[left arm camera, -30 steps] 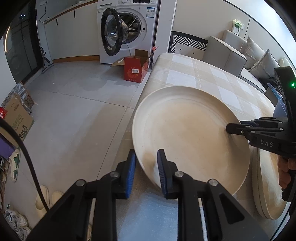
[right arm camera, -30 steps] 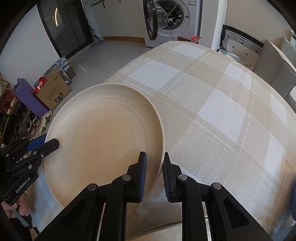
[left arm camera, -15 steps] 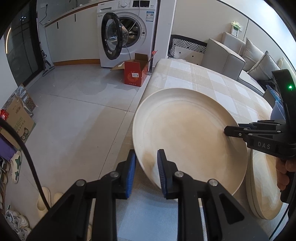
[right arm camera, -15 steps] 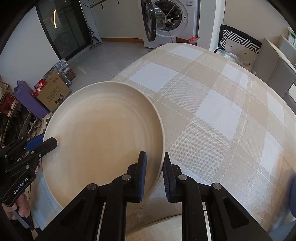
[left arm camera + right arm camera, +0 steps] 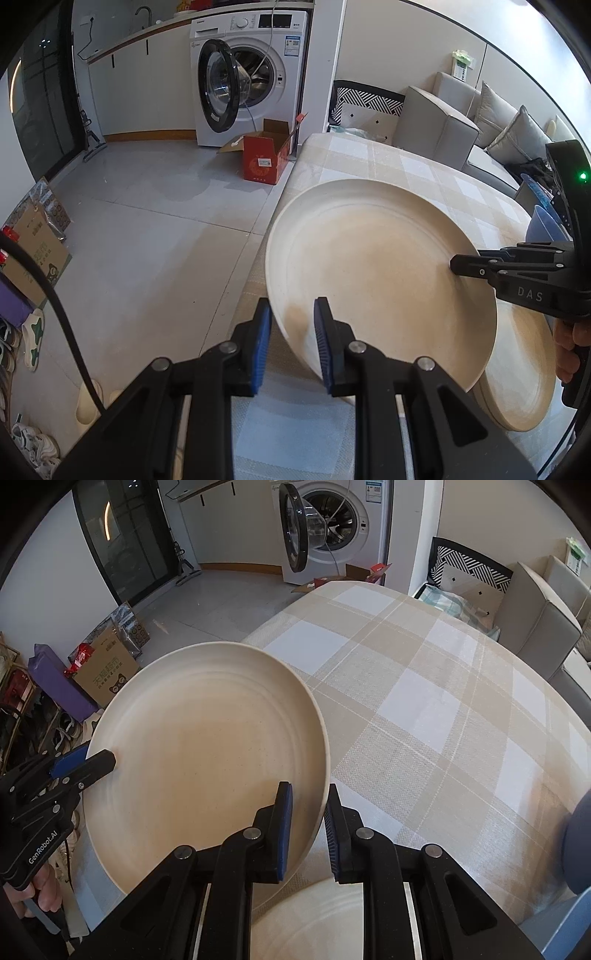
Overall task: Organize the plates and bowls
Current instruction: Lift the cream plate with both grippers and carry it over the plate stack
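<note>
A large cream plate (image 5: 380, 273) is held in the air over the checked tablecloth by both grippers. My left gripper (image 5: 290, 347) is shut on its near rim. My right gripper (image 5: 308, 827) is shut on the opposite rim and shows in the left wrist view (image 5: 517, 273) at the right. The plate also shows in the right wrist view (image 5: 199, 760), with the left gripper (image 5: 74, 768) at its left edge. A stack of cream plates (image 5: 524, 373) lies on the table below the held plate; it also shows in the right wrist view (image 5: 314, 923).
Blue bowls (image 5: 543, 225) stand at the table's right side. The checked table (image 5: 443, 709) stretches ahead. The table's left edge drops to the floor, with a red box (image 5: 266, 158), a washing machine (image 5: 251, 74) and a sofa (image 5: 461, 122) beyond.
The held plate has moved a little to the right, over the stack of plates. Both grippers keep their hold on it.
</note>
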